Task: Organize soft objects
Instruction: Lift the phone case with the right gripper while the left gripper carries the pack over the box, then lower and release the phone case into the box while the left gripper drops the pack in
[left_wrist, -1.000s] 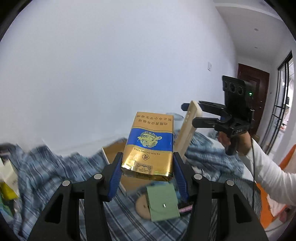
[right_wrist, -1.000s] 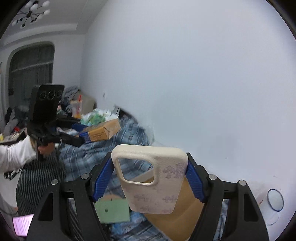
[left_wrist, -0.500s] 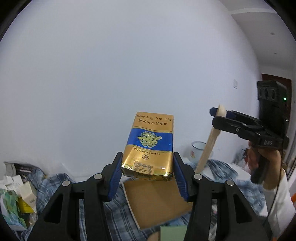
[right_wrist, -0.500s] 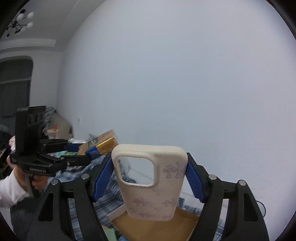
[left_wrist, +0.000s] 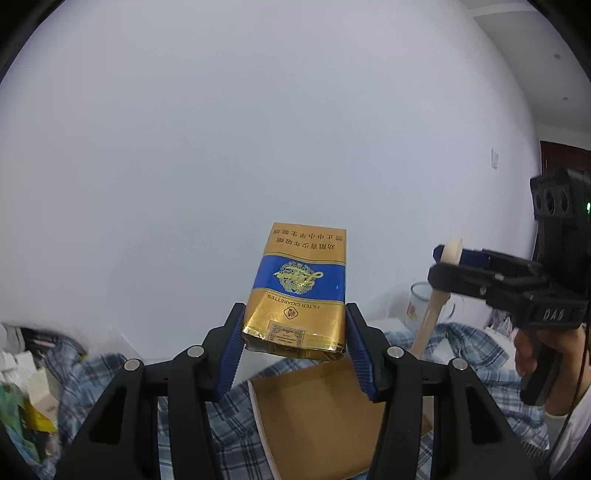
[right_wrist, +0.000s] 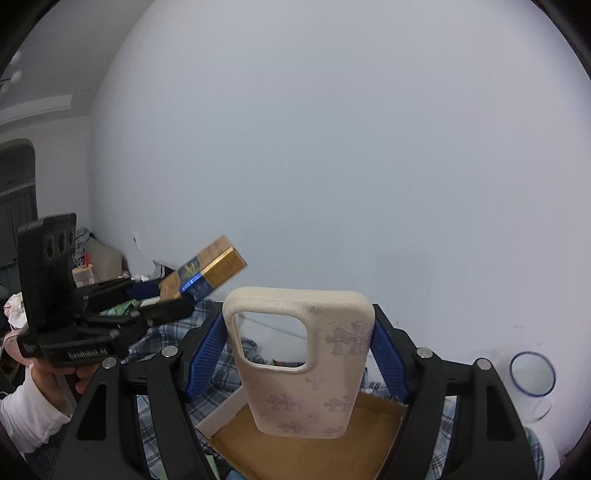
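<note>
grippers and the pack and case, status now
Left tool shut on cigarette pack. Right tool shut on phone case. Both held up above the brown box; nothing in the way.

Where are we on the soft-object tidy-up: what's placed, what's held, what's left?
Placed: nothing I can confirm; the brown cardboard box on the plaid cloth shows no items in the part visible.

In hand: the left tool clamps a gold-and-blue cigarette pack; the right tool clamps a cream phone case, both raised in the air.

Left: setting both down. The clutter at the far left looks unsorted.

One pack (left_wrist: 301, 291); one case (right_wrist: 301, 362); one mug (right_wrist: 532, 384)
</note>
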